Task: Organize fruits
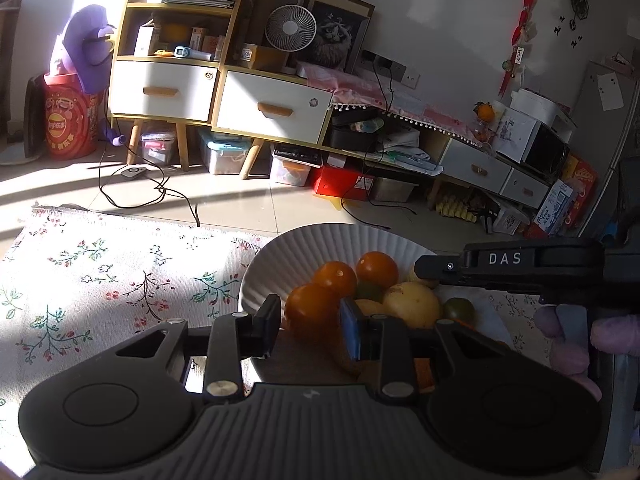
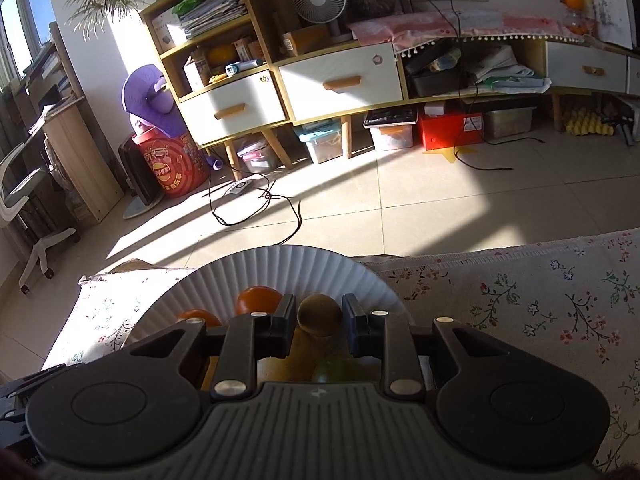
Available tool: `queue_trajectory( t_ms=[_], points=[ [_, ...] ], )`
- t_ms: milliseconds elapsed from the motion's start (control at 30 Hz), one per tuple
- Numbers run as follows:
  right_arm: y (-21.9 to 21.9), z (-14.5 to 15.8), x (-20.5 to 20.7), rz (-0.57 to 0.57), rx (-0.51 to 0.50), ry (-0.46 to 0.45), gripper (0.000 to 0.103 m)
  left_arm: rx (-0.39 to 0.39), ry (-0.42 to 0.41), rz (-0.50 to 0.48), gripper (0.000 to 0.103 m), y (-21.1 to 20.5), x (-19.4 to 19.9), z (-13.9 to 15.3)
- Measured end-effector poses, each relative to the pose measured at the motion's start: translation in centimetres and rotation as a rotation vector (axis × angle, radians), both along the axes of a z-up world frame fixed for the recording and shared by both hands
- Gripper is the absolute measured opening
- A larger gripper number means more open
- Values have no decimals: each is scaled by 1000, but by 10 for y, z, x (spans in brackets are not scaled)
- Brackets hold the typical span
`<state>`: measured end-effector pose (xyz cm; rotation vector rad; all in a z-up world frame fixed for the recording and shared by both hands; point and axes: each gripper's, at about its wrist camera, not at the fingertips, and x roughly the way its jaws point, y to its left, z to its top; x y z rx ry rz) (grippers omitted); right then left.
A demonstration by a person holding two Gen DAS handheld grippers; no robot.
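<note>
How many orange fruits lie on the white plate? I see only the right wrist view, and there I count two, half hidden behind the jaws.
Observer: The left wrist view shows three orange fruits on the plate.
Operator: Where is the left gripper?
Observer: The left gripper is at the plate's near edge, with its jaws on either side of the nearest orange fruit. I cannot tell whether they touch it.
Operator: What holds my right gripper?
Observer: A hand, which looks purple, sits behind the right gripper.

"DAS" on right claw [image 1: 430,268]; other text unreadable.
</note>
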<state>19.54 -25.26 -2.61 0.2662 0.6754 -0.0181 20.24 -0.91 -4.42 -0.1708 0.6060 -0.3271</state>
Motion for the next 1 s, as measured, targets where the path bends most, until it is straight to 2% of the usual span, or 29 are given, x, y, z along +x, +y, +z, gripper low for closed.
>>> queue_trajectory(
  t_ms=[100, 267, 533, 600, 700, 833, 1000],
  points=[
    [1, 1, -1, -6, -4, -6, 27, 3, -5, 3, 24, 1, -1, 1],
    [1, 8, -5, -12, -21, -23, 37, 19, -17, 10, 34, 1, -5, 5],
    [-4, 20, -28, -32, -36, -53, 68, 62, -22, 18, 56, 4, -18, 15],
    [-6, 22, -36, -36, -41, -57, 73, 81, -22, 22, 64, 5, -22, 17],
    [-7, 23, -47, -43, -55, -48, 78, 98, -8, 32, 76, 7, -29, 20],
    [-10, 23, -63, -57, -56, -38, 87, 136, 16, 34, 83, 8, -40, 20],
    [-11, 22, -83, -73, -39, -23, 94, 180, 58, 35, 92, 7, -56, 19]
  ],
)
